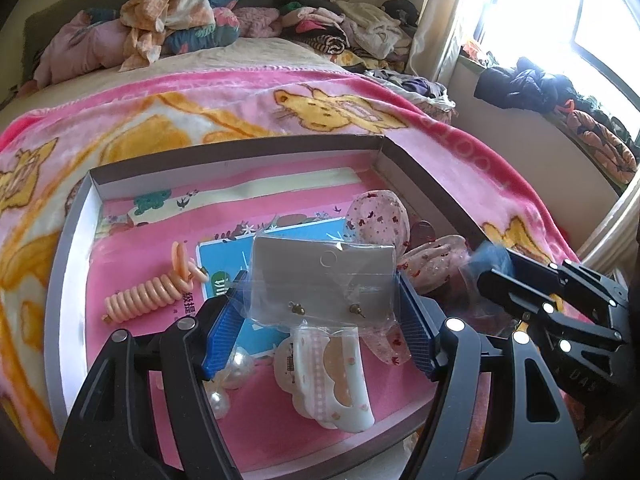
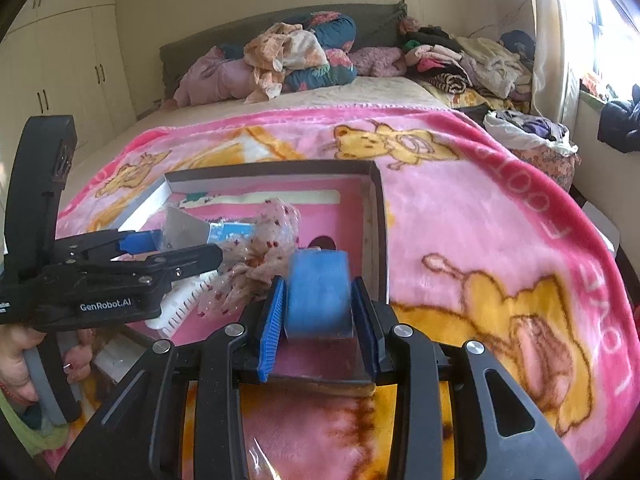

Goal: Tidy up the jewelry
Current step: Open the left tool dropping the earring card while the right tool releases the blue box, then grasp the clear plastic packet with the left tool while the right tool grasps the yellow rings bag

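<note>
My left gripper (image 1: 320,304) is shut on a clear packet with a grey earring card (image 1: 324,276) and holds it above the shallow cardboard tray (image 1: 76,216). Two small earrings hang on the card. In the tray lie a peach coil hair tie (image 1: 148,292), a white and pink hair claw (image 1: 332,380), pearls (image 1: 236,364) and pink dotted fabric bows (image 1: 380,216). My right gripper (image 2: 318,304) is shut on a blurred blue block-like thing (image 2: 318,292) at the tray's near right corner (image 2: 376,240). The left gripper with the card (image 2: 184,228) shows in the right wrist view.
The tray sits on a pink and yellow cartoon blanket (image 1: 248,100) on a bed. Piled clothes and pillows (image 1: 168,20) lie at the headboard. A window sill with dark clothes (image 1: 528,84) is at the right. Wardrobes (image 2: 60,60) stand at the left.
</note>
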{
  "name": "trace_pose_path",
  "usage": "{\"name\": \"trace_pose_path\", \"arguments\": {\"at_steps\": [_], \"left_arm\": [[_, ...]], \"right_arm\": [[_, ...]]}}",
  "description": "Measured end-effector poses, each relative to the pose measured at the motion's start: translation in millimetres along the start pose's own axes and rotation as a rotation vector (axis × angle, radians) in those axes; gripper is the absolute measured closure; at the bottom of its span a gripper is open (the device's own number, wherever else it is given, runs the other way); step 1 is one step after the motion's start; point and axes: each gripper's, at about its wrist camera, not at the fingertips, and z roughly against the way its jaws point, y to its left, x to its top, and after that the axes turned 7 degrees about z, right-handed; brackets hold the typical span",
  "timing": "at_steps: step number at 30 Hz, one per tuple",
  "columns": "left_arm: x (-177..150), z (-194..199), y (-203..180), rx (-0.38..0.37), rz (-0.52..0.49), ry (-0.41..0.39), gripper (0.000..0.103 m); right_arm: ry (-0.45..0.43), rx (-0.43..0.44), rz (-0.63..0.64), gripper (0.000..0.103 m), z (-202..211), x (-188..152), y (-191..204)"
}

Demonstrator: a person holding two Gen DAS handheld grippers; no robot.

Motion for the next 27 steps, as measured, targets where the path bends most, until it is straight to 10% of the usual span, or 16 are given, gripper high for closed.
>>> {"name": "trace_pose_path", "arguments": {"at_steps": [27], "left_arm": [[-23, 42, -7, 0.0, 0.001, -0.059, 0.015]], "right_arm": [[-0.074, 0.025, -0.044, 0.042, 74, -43, 9]]}}
